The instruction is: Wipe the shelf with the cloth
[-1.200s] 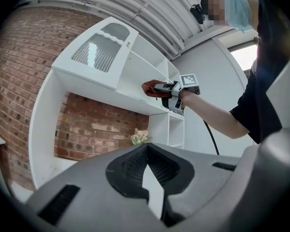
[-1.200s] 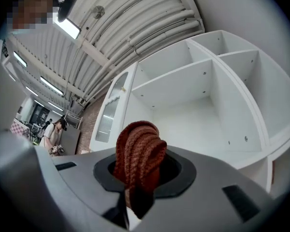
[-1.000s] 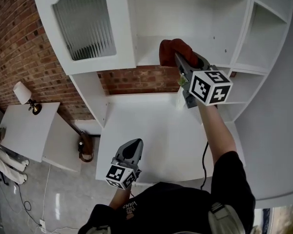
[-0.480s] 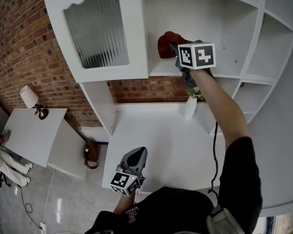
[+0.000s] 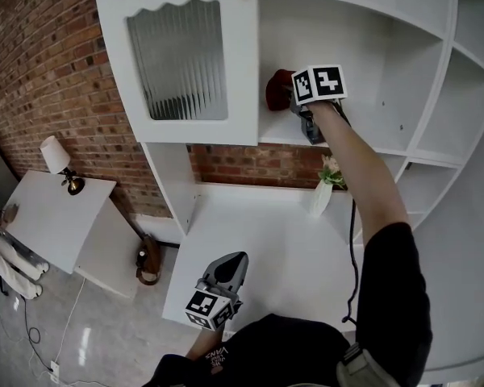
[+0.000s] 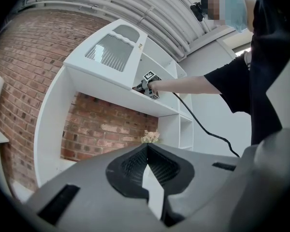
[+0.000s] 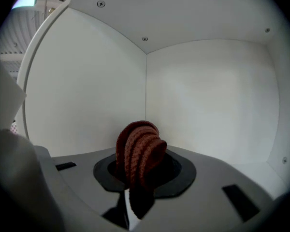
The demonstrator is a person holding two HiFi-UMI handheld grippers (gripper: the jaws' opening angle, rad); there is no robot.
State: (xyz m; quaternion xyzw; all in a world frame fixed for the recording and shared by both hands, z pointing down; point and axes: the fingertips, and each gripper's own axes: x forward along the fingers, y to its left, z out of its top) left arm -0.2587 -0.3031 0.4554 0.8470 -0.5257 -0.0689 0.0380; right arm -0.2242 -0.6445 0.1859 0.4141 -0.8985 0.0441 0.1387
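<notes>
Right gripper (image 5: 294,107) has reached further along white shelf board (image 5: 371,142), clamped on rust-red knitted cloth (image 5: 279,89); left gripper (image 5: 230,263), six o'clock, closed, empty.

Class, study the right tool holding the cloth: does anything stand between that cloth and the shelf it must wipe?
Nothing visible does. The right tool is shut on the red-brown cloth inside the white shelf compartment. The vase of flowers stands on the lower surface, below the shelf and out of the way.
</notes>
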